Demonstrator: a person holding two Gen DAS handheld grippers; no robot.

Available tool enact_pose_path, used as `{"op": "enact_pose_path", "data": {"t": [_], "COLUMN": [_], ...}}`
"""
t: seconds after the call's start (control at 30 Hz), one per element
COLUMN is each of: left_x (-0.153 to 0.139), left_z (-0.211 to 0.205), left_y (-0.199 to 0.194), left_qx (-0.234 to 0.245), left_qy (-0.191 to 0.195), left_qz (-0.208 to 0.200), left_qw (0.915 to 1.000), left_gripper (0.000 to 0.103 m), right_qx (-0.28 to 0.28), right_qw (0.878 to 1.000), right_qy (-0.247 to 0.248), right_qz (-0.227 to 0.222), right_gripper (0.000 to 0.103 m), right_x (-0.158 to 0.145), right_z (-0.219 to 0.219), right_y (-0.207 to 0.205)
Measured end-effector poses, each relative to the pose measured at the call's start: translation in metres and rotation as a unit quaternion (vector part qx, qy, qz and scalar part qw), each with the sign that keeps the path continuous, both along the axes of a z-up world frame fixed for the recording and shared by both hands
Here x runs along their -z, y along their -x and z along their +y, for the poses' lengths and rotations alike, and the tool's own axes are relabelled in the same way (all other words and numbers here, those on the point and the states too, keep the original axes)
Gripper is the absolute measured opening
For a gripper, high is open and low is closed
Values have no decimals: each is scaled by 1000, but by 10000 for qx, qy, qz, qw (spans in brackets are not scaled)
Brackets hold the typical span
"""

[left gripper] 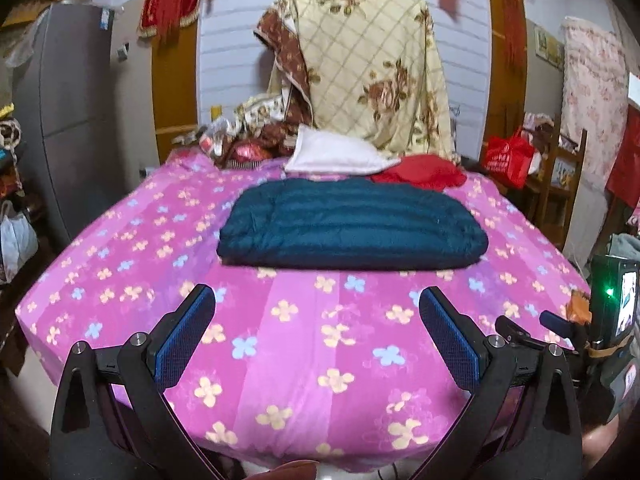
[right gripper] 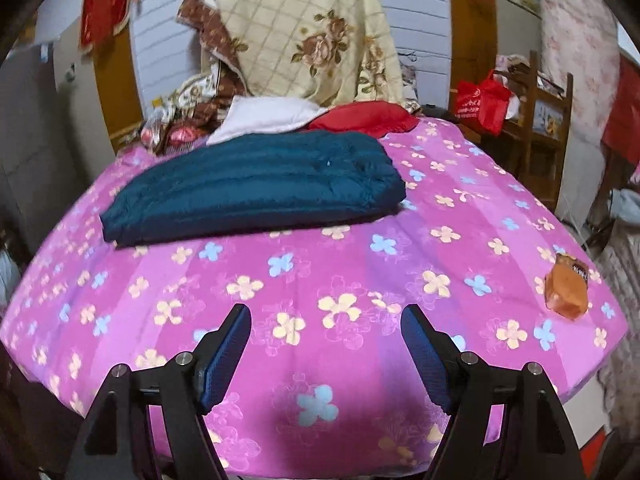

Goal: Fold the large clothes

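- Both hand-held grippers hover over the near part of a bed, and neither holds anything.
- Left gripper (left gripper: 316, 300): its two blue-padded fingers (left gripper: 186, 334) stand wide apart, with only the flowered sheet showing between them.
- Right gripper (right gripper: 326, 320): its jaws also stand apart, empty, above the sheet near the bed's front edge.
- Pink-and-purple bedsheet (left gripper: 304, 344) with yellow and blue flowers covers the whole bed.
- Dark teal quilted jacket (left gripper: 352, 232) lies folded into a flat, wide rectangle on the middle of the bed, well beyond the fingertips of both grippers; in the right wrist view it sits up and to the left (right gripper: 252, 184).
- White folded cloth (left gripper: 336, 154) lies just behind the jacket, at the far side of the bed.
- Red garment (left gripper: 420, 176) lies beside the white cloth, to its right, close to the jacket's far right corner.
- Cream floral blanket (left gripper: 372, 68) hangs upright behind the bed, with a heap of brown patterned fabric at its lower left.
- Small orange packet (right gripper: 568, 290) rests on the sheet near the bed's right edge, well apart from the jacket.
- Red shopping bag (right gripper: 480, 104) sits by a wooden chair (right gripper: 548, 112) to the right of the bed.
- Part of the right hand's device, with a lit screen and a green light, shows at the right edge of the left wrist view (left gripper: 616, 304).
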State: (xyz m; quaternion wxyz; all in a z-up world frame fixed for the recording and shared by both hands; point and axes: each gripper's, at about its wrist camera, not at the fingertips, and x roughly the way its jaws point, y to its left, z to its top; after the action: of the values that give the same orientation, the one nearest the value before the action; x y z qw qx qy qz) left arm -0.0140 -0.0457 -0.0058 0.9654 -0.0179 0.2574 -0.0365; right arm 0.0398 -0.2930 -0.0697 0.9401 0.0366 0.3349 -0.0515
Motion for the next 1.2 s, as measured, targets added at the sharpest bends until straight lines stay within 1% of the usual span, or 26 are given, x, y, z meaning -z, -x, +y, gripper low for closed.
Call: {"op": "enact_pose_path", "data": {"t": [0.07,0.17,0.33,0.43,0.63,0.9,1.2], "left_x": [4,9,12,15,27,37,40], "left_z": [-1,0,-1,-3,-6,-7,-6], "left_y": [-3,-5,-7,-7,-14,-20,-22], "left_qx": [71,27,-91,-147,-168,-78,-76], "left_qy": [85,147,91,-44,-193,-167,-146], "left_qz": [188,335,414,444,658,889,960], "left_qw": [9998,9993,9991,9989,9975,9959,9952], "left_gripper": [102,102,102,102,102,102,102], "right_qx": [3,47,50,55,29,14,-47], "right_qw": [10000,9998,9994,9994,9990,9985,9980], "right_qy": [28,104,251,271,287,289,417], "right_qz": [84,190,237,226,334,467,482], "right_gripper": [75,75,75,75,75,75,75], "right_x": [3,5,5,4,9,15,15], "right_z": [3,7,10,12,14,18,25], "right_y": [-2,-2,1,2,0,-2,0]}}
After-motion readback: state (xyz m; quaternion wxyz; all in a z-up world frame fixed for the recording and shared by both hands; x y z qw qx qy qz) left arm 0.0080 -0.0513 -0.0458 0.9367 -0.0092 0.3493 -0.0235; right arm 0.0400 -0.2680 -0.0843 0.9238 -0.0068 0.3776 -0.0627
